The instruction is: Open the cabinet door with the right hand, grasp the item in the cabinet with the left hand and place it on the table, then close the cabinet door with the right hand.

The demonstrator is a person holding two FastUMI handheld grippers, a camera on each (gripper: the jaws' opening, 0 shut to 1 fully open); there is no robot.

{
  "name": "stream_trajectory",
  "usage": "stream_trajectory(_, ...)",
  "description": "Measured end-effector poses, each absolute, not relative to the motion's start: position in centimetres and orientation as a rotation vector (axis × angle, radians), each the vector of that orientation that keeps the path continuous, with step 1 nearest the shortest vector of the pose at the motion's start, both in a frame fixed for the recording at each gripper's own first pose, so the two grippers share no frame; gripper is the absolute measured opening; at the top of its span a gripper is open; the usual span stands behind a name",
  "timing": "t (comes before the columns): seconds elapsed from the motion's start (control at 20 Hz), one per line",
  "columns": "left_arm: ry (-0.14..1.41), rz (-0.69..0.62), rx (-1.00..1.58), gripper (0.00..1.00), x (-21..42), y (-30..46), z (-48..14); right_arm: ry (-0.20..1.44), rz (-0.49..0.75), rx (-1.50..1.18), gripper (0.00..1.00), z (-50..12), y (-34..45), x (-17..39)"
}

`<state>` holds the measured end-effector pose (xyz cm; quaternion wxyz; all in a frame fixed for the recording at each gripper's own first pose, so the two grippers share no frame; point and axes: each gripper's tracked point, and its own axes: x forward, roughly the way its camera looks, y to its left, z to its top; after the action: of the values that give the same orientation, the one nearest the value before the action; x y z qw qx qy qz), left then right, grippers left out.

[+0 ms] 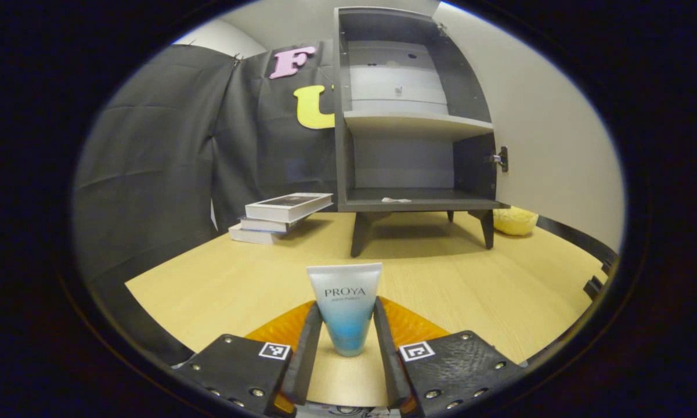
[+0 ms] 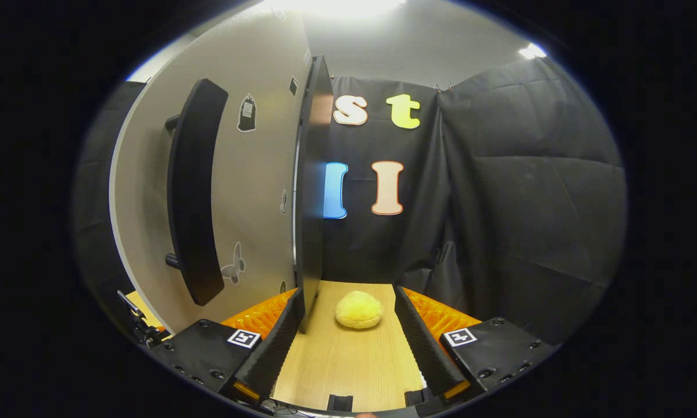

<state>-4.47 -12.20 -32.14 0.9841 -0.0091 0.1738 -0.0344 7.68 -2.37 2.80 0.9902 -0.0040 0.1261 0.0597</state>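
Centrally, tube (image 1: 346,307) stood on wooden table (image 1: 470,278), pinched between left gripper (image 1: 345,348) fingers. Cabinet (image 1: 409,116) seen open behind. Right gripper (image 2: 348,342) spread wide beside door (image 2: 312,186) edge.

Landmark = cabinet (image 1: 412,116), standing on table (image 1: 220,284) at the far side, door (image 2: 267,174) swung open to its right. Books (image 1: 281,215) stacked on table just left of cabinet, near its front left leg. Soft lump (image 1: 515,221) on table to cabinet's right, behind the open door's edge. Tube (image 1: 345,307) upright on table well in front of cabinet, between left gripper (image 1: 345,348) fingers. Small scrap (image 1: 396,200) on cabinet's bottom shelf. Right gripper (image 2: 348,348) sits by door's outer edge, w/ lump ahead.
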Motion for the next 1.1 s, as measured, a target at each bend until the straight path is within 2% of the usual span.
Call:
stream_trajectory(0.05,0.346,-0.070,-0.016,0.53,-4.5,-12.3,-32.1,0.253,0.121,-0.005,0.99,2.8,-2.4,7.8)
stream_trajectory(0.15,0.357,-0.076,-0.005,0.49,-5.1,-12.4,-32.2,0.253,0.124,-0.001,0.99,2.8,-2.4,8.0)
stream_trajectory(0.25,0.368,-0.076,-0.003,0.53,-5.1,-12.4,-32.2,0.247,0.128,0.006,0.99,2.9,-2.3,7.9)
stream_trajectory(0.35,0.375,-0.067,0.009,0.72,-5.0,-12.3,-31.6,0.239,0.127,0.008,0.99,3.1,-2.5,8.0)
stream_trajectory(0.4,0.380,-0.065,0.019,0.82,-5.0,-12.2,-31.1,0.235,0.126,0.011,0.94,3.3,-2.5,8.1)
stream_trajectory(0.45,0.380,-0.065,0.028,0.82,-5.0,-12.2,-30.3,0.230,0.130,0.019,0.99,3.6,-2.6,8.2)
stream_trajectory(0.7,0.308,-0.037,0.027,0.82,-4.4,-11.0,-21.6,0.187,0.150,0.074,0.99,5.9,-2.8,8.6)
stream_trajectory(0.75,0.281,-0.027,0.031,0.82,-3.9,-10.5,-19.5,0.174,0.147,0.082,0.94,6.5,-3.1,8.7)
stream_trajectory(0.8,0.255,-0.017,0.036,0.82,-3.6,-9.9,-17.4,0.163,0.141,0.088,0.94,7.0,-3.3,8.8)
stream_trajectory(0.85,0.241,-0.003,0.049,0.81,-3.1,-9.1,-15.7,0.153,0.132,0.091,0.99,7.4,-3.5,8.9)
stream_trajectory(1.1,0.169,0.047,0.033,0.82,-0.7,-6.0,-8.6,0.141,0.086,0.113,0.98,8.4,-3.4,8.3)
